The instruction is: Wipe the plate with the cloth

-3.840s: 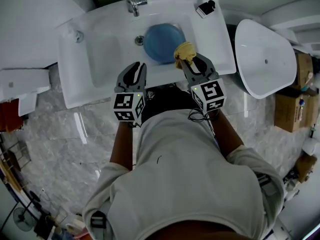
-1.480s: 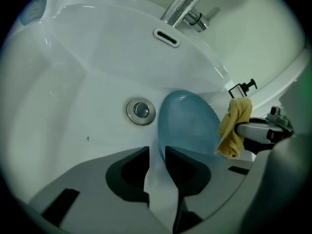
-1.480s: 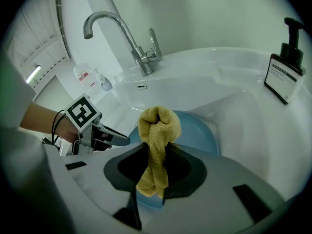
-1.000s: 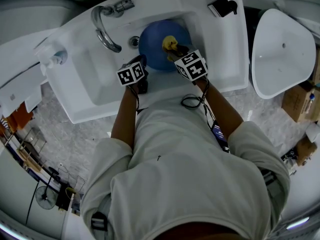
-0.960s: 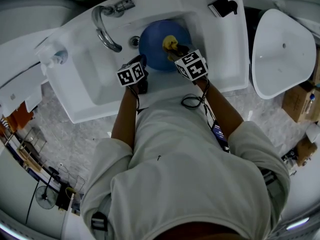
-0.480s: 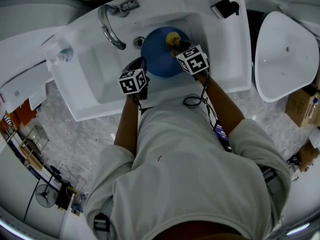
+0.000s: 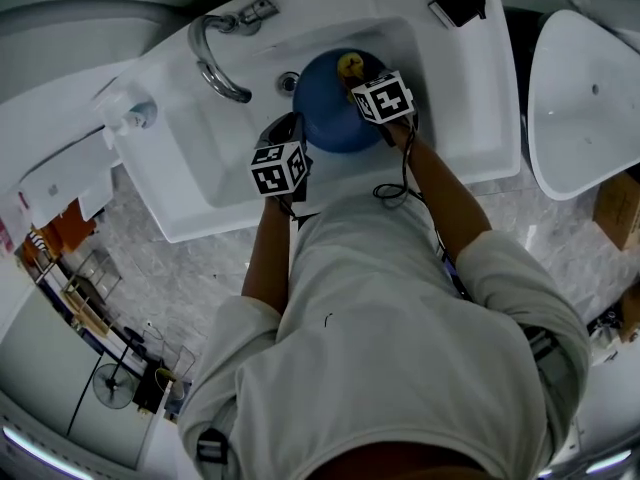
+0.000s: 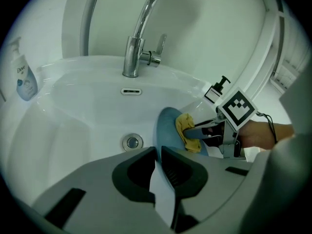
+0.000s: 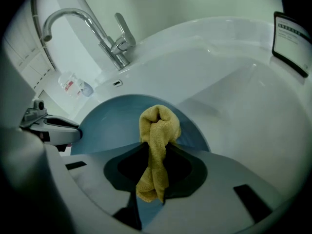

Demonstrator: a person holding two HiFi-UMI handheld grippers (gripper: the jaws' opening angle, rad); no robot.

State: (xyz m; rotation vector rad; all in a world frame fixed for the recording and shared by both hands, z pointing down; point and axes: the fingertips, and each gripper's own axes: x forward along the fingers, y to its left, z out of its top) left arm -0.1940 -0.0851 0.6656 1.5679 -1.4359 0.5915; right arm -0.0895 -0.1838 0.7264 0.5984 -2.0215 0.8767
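A blue plate [image 7: 325, 108] stands tilted on edge in the white sink [image 7: 200, 168]. My left gripper [image 7: 285, 128] has the plate's near rim between its jaws [image 8: 158, 152]; the jaws are narrow and opening slightly. The right gripper [image 7: 355, 76] is shut on a bunched yellow cloth [image 9: 157, 130]. The cloth presses against the plate's face [image 9: 107, 123] near its upper part. In the left gripper view, the cloth [image 8: 187, 130] and the right gripper [image 8: 197, 130] show beside the plate [image 8: 168, 128].
A chrome faucet [image 8: 139, 43] arches over the basin, with the drain [image 8: 132, 142] below it. A soap bottle [image 8: 23, 79] stands at the left rim and a black dispenser [image 7: 455, 3] at the far right corner. A white basin-shaped object [image 7: 590, 88] lies right of the sink.
In the head view both grippers have shifted farther over the basin. The cloth has moved from the plate's middle toward its far rim. The left gripper has lifted with the plate.
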